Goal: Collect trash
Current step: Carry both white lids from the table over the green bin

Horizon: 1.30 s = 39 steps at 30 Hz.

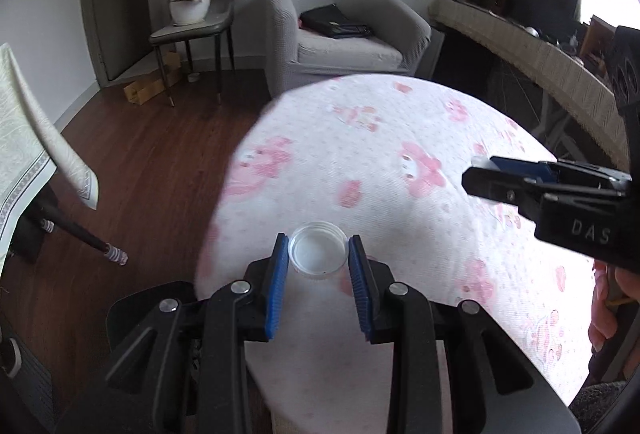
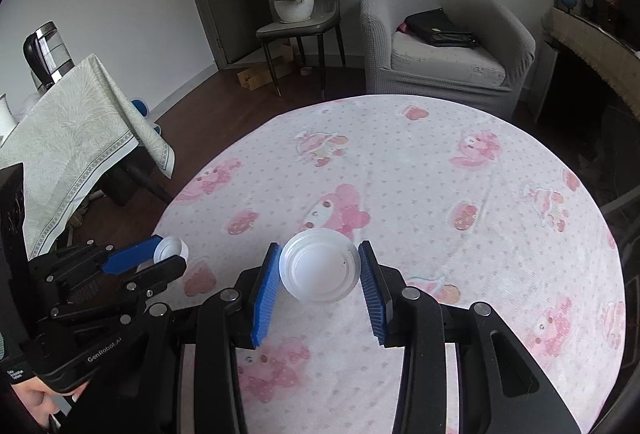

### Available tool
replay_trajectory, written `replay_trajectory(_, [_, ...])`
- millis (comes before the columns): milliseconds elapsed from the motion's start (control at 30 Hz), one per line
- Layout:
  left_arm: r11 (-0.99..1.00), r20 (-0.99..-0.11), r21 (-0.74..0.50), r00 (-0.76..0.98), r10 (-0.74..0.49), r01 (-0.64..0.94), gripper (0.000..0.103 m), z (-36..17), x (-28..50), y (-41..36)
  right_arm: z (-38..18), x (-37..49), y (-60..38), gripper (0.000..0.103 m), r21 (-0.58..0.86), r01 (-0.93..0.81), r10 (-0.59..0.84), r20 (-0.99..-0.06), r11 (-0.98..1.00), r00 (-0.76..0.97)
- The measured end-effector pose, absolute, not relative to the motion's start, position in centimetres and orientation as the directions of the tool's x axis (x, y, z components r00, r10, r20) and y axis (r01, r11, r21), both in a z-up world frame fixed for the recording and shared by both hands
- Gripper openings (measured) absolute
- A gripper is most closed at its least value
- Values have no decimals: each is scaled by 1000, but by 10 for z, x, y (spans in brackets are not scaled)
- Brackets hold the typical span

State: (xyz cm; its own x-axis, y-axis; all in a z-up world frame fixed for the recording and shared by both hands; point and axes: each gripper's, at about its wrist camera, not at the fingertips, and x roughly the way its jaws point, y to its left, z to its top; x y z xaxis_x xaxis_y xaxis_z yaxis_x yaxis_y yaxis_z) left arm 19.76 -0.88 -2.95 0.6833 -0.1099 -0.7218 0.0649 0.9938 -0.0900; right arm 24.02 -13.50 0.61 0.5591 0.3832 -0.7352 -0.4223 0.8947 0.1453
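Observation:
My left gripper (image 1: pixel 318 248) is shut on a small clear plastic cup (image 1: pixel 318 249), its open mouth facing the camera, held above the near left part of the round table (image 1: pixel 392 138). It also shows in the right wrist view (image 2: pixel 170 254) with the small cup (image 2: pixel 172 248) between its fingertips. My right gripper (image 2: pixel 319 264) is shut on a larger white plastic cup (image 2: pixel 319 265), its bottom toward the camera, above the table (image 2: pixel 440 174). The right gripper also shows at the right of the left wrist view (image 1: pixel 478 174).
The table wears a white cloth with pink cartoon figures. A grey armchair (image 2: pixel 444 38) with a black bag stands behind it, a chair with a potted plant (image 2: pixel 298 4) beside it. A second clothed table (image 2: pixel 68 138) with a kettle is at left. Dark wood floor lies between.

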Motion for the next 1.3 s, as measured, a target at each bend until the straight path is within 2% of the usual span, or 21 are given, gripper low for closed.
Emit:
replay_trajectory(200, [994, -742, -104, 667, -69, -14, 32, -45, 197, 36, 8, 232, -91, 40, 143, -488, 422, -736, 861, 530])
replay_trajectory(433, [988, -695, -154, 713, -95, -19, 33, -43, 178, 76, 15, 228, -42, 40, 144, -548, 464, -727, 824, 506])
replay_trajectory(567, [986, -695, -156, 716, -68, -57, 33, -46, 169, 102, 17, 227, -18, 40, 148, -569, 479, -726, 809, 493])
replay_trajectory(933, [984, -786, -93, 618, 22, -153, 32, -82, 156, 166, 15, 225, 47, 40, 161, -636, 528, -725, 755, 442])
replay_trajectory(1300, [982, -875, -73, 483, 20, -173, 32, -123, 155, 194, 1, 219, 100, 40, 162, -691, 543, -749, 705, 379])
